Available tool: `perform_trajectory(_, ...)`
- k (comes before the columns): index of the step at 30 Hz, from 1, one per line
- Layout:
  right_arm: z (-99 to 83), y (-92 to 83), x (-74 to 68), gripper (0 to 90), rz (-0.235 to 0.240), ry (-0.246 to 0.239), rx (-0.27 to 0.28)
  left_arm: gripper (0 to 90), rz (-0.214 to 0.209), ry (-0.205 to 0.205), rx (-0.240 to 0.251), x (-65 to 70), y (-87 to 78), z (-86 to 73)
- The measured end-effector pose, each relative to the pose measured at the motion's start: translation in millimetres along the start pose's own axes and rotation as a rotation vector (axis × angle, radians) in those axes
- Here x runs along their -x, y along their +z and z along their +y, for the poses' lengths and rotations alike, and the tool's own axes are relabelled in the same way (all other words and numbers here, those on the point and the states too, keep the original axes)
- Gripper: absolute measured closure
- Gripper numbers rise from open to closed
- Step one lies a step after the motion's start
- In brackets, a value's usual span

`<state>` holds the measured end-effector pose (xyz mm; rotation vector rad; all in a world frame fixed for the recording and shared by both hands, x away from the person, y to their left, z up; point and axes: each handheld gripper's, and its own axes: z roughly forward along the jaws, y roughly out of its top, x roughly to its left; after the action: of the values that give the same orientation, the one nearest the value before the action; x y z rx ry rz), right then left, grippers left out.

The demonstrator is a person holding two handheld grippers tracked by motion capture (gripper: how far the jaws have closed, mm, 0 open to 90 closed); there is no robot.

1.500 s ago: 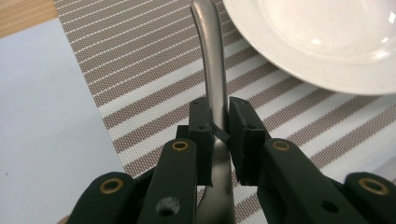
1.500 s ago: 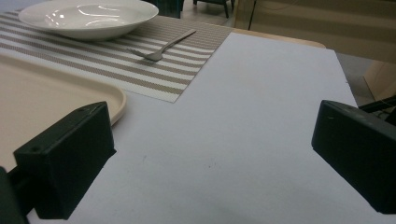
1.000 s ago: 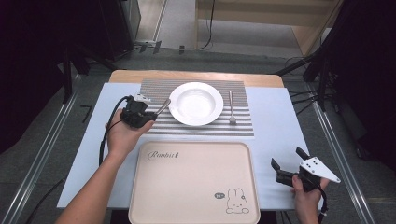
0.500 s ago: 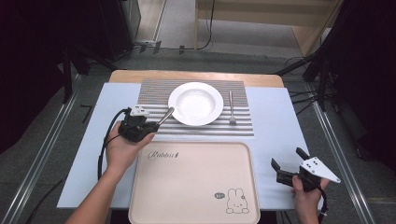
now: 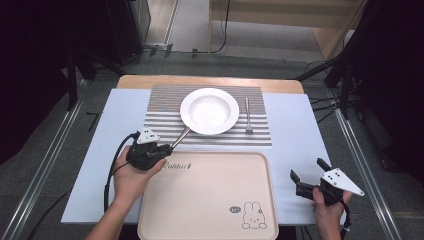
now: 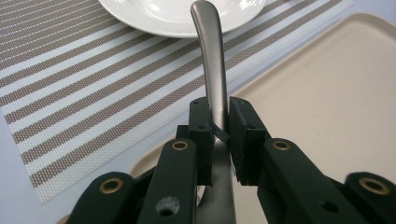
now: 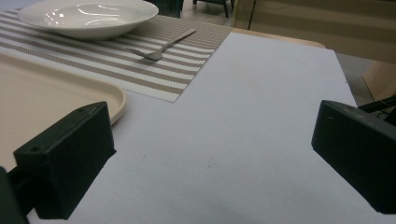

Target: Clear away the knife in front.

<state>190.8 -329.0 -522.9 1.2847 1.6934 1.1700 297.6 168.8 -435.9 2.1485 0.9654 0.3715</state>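
Pinching a metal utensil by its handle, the left gripper has its jaws drawn narrow on the flat stem, just off the tray's far left corner. Which kind of utensil it is cannot be told: its far end is hidden under the near left rim of the white plate. The stem slants over the near edge of the striped placemat. A fork lies on the mat just beside the plate's right rim, parallel to the mat's right edge. The beige tray, bare but for a rabbit print, sits at the near edge of the pale blue table cover, touching the mat's near edge. Off the tray's right edge, the right gripper hangs with jaws wide, nothing between them, above bare cover.
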Motion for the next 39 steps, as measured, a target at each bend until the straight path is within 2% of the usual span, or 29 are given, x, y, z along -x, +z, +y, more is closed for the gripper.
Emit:
perform_trajectory(10, 0.0, -0.2, 0.1, 0.0, 0.0, 0.0, 0.001, 80.3, -0.033, -0.018, -0.002, 16.5, -3.1, -26.0)
perform_trajectory(19, -0.1, -0.3, 0.0, 0.0, 0.0, -0.004, 0.002, 80.3, -0.066, -0.04, 0.013, 29.2, -5.2, -41.3)
perform_trajectory(23, -0.1, -0.5, 0.2, 0.0, -0.001, -0.002, 0.002, 80.3, -0.077, -0.055, 0.003, 34.5, -3.3, -51.4)
perform_trajectory(26, -0.1, -0.3, 0.0, 0.0, -0.001, -0.005, 0.002, 80.3, -0.084, -0.052, -0.016, 39.1, -1.1, -57.6)
perform_trajectory(32, -0.1, -0.4, 0.1, 0.0, 0.0, -0.004, 0.002, 80.2, -0.082, -0.045, -0.04, 49.5, 2.8, -68.5)
perform_trajectory(39, -0.2, -0.8, 0.2, 0.0, 0.0, 0.0, 0.001, 80.2, -0.046, -0.019, -0.062, 56.6, 4.2, -73.1)
